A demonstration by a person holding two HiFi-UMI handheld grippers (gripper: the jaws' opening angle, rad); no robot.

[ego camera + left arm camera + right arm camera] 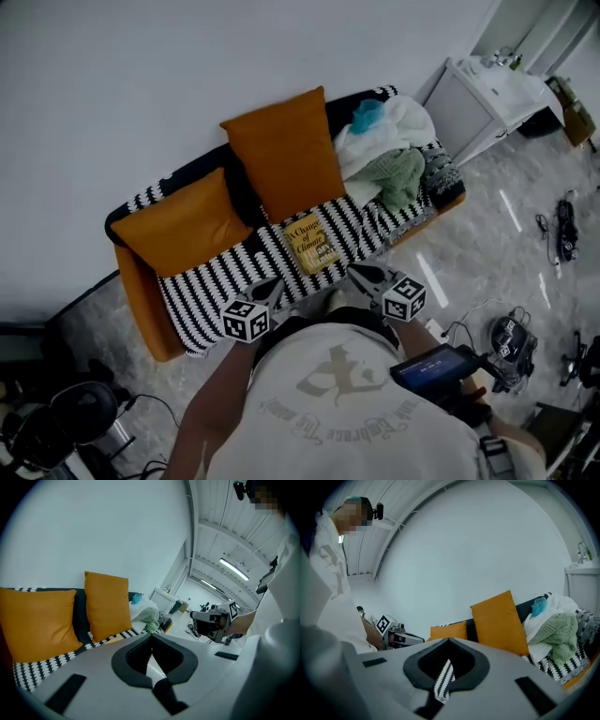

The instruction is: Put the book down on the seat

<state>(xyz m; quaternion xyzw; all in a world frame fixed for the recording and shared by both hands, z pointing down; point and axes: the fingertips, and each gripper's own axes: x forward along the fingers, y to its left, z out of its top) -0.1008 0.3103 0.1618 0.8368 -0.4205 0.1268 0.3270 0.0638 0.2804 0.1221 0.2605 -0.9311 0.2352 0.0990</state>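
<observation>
— What's at the seat's left end?
— An orange cushion [178, 223] leaning back on the striped sofa [216, 277], with a taller cushion [286, 155] beside it.
— The left gripper [274, 284]?
— At the sofa's front edge, jaws together, nothing between them.
— The book [312, 243]?
— Flat on the seat (cover up), in front of the taller cushion.
— Further right?
— The right gripper [356, 273], likewise closed and empty, then heaped clothes [389, 155].
</observation>
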